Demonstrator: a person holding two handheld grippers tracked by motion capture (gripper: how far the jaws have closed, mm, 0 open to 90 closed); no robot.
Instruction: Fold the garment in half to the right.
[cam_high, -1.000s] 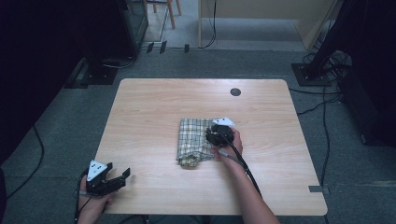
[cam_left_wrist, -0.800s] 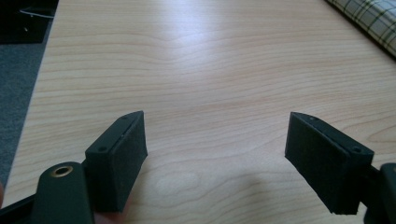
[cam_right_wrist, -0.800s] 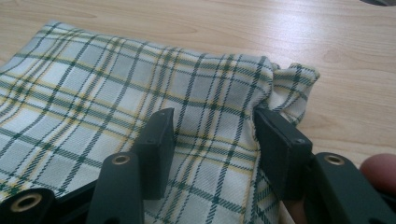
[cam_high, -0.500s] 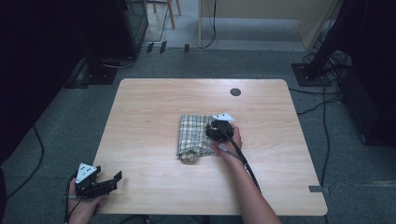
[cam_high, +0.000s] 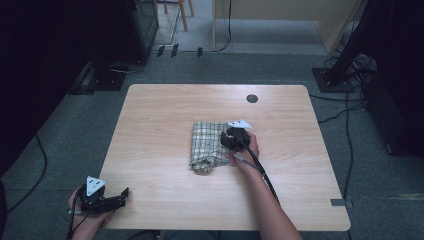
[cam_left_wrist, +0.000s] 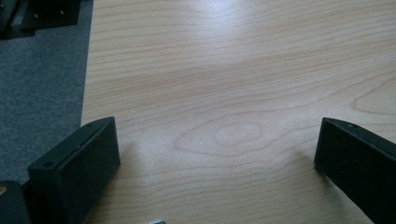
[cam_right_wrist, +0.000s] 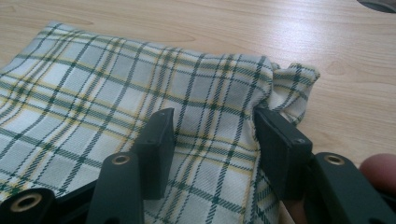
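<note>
Right gripper (cam_right_wrist: 212, 135) jaws part-open, set down on checked cloth (cam_high: 207, 145), no pinch seen. Left gripper (cam_left_wrist: 217, 158) jaws just opened wide, nothing held, over table (cam_high: 165, 115).

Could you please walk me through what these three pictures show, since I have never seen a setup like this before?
No robot is at work here: a person holds a hand-held tool with two black jaws in each hand. The high view looks down on a wooden table from above the person's side. The other two pictures come from small cameras riding on the tools, each looking along its own jaws.

On the table lies a folded green-and-white checked cloth. The right gripper rests on it near one bunched corner, jaws partly apart with cloth between them; whether they pinch it I cannot tell. The left gripper sits at the table's near left corner, over bare wood. Its jaws have just been opening and now stand wide with nothing between them.
</note>
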